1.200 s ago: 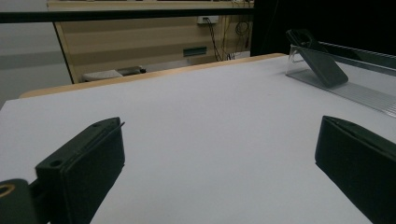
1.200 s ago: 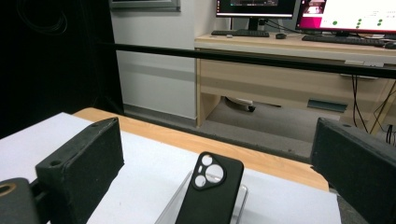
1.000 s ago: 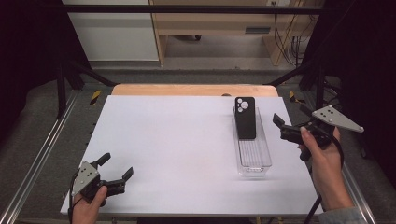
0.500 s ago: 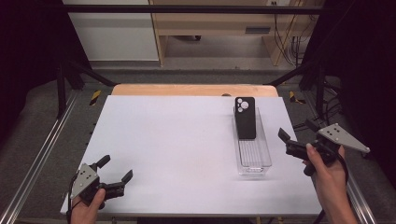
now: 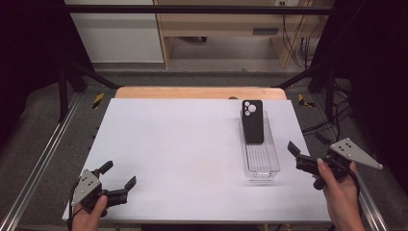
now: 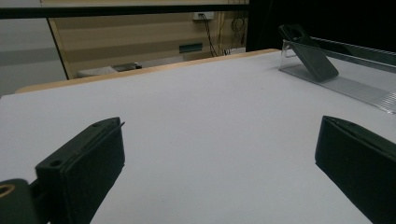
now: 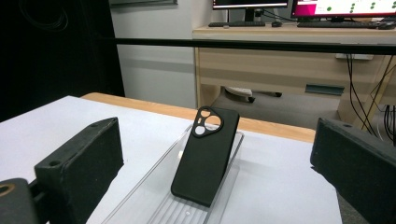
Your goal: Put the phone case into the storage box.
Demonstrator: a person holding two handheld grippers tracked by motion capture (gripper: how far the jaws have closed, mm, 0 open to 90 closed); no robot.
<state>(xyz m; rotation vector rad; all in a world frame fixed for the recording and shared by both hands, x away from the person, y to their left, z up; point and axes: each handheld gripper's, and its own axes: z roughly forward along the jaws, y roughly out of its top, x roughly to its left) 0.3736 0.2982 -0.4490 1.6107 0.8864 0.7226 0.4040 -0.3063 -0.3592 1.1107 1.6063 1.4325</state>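
Observation:
A black phone case (image 5: 252, 120) leans tilted against the far end of a clear plastic tray (image 5: 262, 166) on the right part of the white table (image 5: 183, 144). My right gripper (image 5: 306, 143) is held open off the table's right edge, beside the tray's near end, with nothing between its jaws. Its own view looks along the tray (image 7: 140, 196) at the case (image 7: 205, 154), some way ahead of the open gripper (image 7: 215, 161). My left gripper (image 5: 119, 174) rests open and empty at the near left corner. In the left gripper view the gripper (image 6: 219, 158) faces bare table, with the case (image 6: 310, 53) and tray (image 6: 355, 84) far right.
A wooden strip (image 5: 197, 92) runs along the table's far edge. Metal frame rails (image 5: 38, 168) flank the table on the floor. A wooden desk (image 7: 289, 60) with monitors stands behind, and cables (image 5: 308, 43) hang at the back right.
My right gripper has drawn back toward the near edge and slightly rightward, away from the tray's middle. The left gripper has barely moved. Case and tray stay put.

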